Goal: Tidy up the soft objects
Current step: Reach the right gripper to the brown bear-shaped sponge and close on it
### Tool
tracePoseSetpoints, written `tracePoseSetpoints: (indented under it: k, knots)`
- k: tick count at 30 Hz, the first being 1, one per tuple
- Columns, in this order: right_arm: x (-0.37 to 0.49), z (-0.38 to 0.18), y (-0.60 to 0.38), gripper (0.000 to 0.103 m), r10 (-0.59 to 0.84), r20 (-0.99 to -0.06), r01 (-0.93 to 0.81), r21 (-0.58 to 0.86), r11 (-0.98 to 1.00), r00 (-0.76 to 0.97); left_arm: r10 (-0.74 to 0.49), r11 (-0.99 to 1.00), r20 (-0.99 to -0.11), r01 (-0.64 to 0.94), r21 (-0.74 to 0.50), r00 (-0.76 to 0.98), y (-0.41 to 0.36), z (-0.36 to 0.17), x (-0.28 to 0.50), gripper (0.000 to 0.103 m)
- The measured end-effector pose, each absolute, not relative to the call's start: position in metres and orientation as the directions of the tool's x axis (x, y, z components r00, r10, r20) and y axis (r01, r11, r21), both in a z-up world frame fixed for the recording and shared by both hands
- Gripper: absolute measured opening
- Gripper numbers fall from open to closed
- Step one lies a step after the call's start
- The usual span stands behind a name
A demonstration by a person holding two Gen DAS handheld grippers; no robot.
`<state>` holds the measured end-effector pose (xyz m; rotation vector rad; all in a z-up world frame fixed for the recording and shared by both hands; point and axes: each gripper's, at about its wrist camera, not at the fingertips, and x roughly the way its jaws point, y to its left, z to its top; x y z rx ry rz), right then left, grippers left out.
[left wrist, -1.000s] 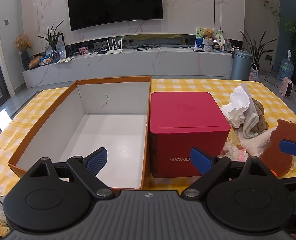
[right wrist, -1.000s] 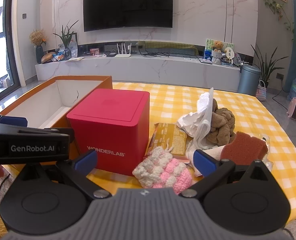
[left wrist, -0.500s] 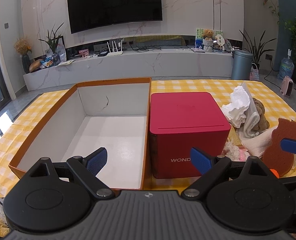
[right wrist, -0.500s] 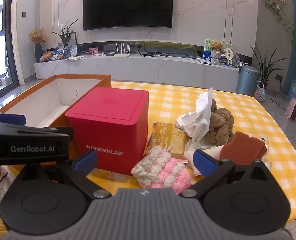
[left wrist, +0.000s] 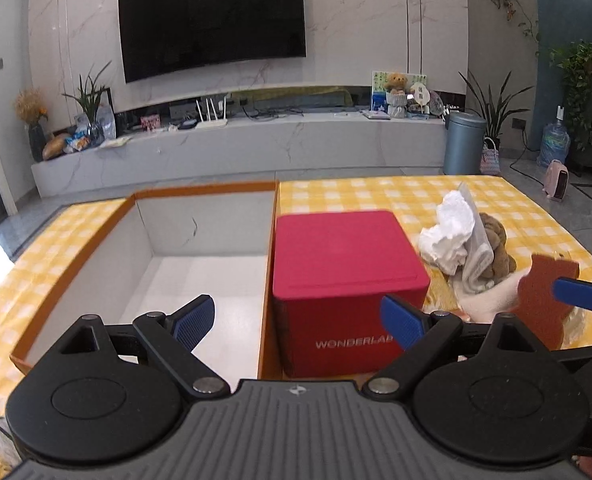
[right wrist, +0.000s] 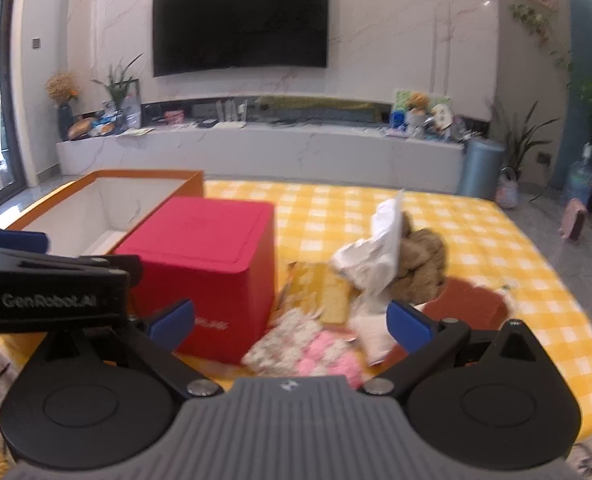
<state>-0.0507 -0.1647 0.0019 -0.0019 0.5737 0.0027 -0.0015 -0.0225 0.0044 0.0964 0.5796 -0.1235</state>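
Note:
A pile of soft things lies on the yellow checked table: a pink and white knitted piece, a white cloth, a brown plush, a rust-brown sponge and a yellow packet. My right gripper is open and empty just before the knitted piece. My left gripper is open and empty, facing the red box and the open orange box. The cloth and sponge also show in the left wrist view.
The red box stands between the orange box and the pile. The left gripper's body crosses the right view's left side. A right fingertip shows by the sponge. A TV bench lies beyond the table.
Both grippers have moved forward and slightly lower towards the table. The right view is now blurred by motion. Nothing was taken hold of.

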Motion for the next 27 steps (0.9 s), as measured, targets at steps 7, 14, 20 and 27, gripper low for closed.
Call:
tracePoseSetpoints:
  k: [7, 14, 20, 27]
  knots:
    - [-0.048, 0.015, -0.202, 0.1, -0.136, -0.512, 0.123, -0.058, 0.991, 0.848, -0.147, 0.982, -0.556, 0.189, 0.018, 0.818, -0.028, 0.024, 0.01, 0.103]
    - [-0.01, 0.016, -0.255, 0.1, -0.264, -0.644, 0.248, -0.117, 0.962, 0.719, -0.15, 0.981, -0.565, 0.192, 0.015, 0.811, -0.042, 0.031, 0.031, 0.103]
    - [0.019, -0.014, -0.29, 0.1, -0.137, -0.784, 0.259, 0.031, 0.965, 0.605, -0.185, 0.972, -0.59, 0.234, 0.006, 0.786, -0.045, 0.009, 0.03, 0.103]
    - [0.014, -0.036, -0.3, 0.1, -0.063, -0.819, 0.323, 0.152, 0.934, 0.57, -0.19, 0.962, -0.598, 0.27, 0.046, 0.779, -0.053, -0.006, 0.021, 0.103]
